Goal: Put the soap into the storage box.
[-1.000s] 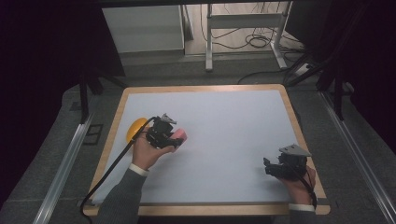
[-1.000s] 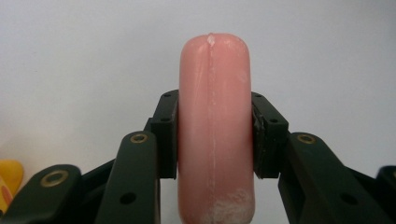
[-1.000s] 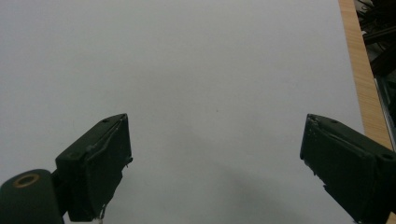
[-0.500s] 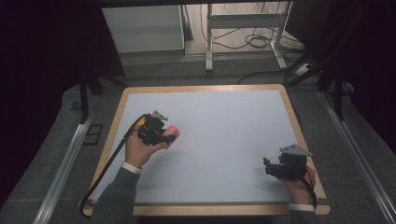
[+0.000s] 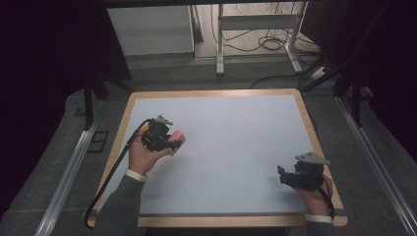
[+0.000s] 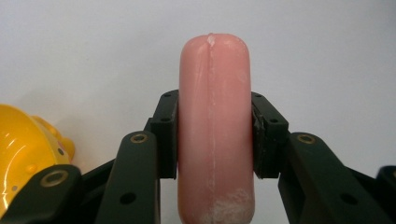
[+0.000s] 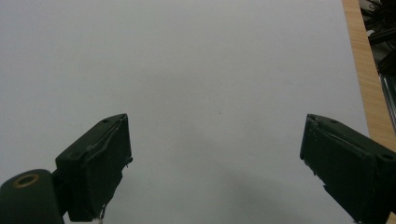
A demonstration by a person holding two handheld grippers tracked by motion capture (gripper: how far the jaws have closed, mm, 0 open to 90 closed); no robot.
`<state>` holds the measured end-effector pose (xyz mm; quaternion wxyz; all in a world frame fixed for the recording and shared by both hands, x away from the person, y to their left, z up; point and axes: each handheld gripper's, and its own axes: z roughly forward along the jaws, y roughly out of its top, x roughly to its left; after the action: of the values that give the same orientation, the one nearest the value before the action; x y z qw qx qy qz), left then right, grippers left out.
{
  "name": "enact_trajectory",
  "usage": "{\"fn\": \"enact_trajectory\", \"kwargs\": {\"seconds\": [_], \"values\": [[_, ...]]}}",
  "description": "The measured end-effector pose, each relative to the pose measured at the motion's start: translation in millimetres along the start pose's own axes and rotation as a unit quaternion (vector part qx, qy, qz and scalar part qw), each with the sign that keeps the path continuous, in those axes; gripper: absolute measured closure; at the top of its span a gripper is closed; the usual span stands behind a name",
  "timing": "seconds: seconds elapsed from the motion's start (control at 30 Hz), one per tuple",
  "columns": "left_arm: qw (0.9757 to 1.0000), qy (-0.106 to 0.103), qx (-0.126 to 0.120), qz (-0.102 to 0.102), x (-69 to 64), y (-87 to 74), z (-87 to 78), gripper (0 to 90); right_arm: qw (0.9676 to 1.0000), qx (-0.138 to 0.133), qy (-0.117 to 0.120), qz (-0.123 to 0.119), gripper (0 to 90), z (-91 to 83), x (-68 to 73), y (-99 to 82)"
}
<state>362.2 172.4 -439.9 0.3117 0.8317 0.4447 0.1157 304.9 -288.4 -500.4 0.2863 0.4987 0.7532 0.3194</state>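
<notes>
The left tool [image 6: 212, 140] clamps the pink sausage [image 6: 215, 126] at its middle (balanced for carrying), above the worktop [image 5: 236, 147]; the right tool [image 7: 215, 168] waits open.

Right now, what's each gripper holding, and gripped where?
The left gripper is shut on a pink sausage-shaped piece, its fingers pressing the two long sides around mid-length. The right gripper is open over the white tabletop, holding nothing.

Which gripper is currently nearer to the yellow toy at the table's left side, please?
Left. The left gripper, clamped on a pink block, sits right beside the yellow toy; the right gripper rests open near the table's opposite edge.
</notes>
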Motion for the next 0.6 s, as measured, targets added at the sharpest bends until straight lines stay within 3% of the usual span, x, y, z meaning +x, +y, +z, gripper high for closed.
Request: {"fn": "enact_trajectory", "kwargs": {"seconds": [0.6], "values": [[0.9996, 0.012, 0.0, -0.027, 19.7, -6.1, -4.3, 60.2, 1.0, 0.002, -0.004, -0.001, 8.6, 0.9, 0.8, -0.3]]}}
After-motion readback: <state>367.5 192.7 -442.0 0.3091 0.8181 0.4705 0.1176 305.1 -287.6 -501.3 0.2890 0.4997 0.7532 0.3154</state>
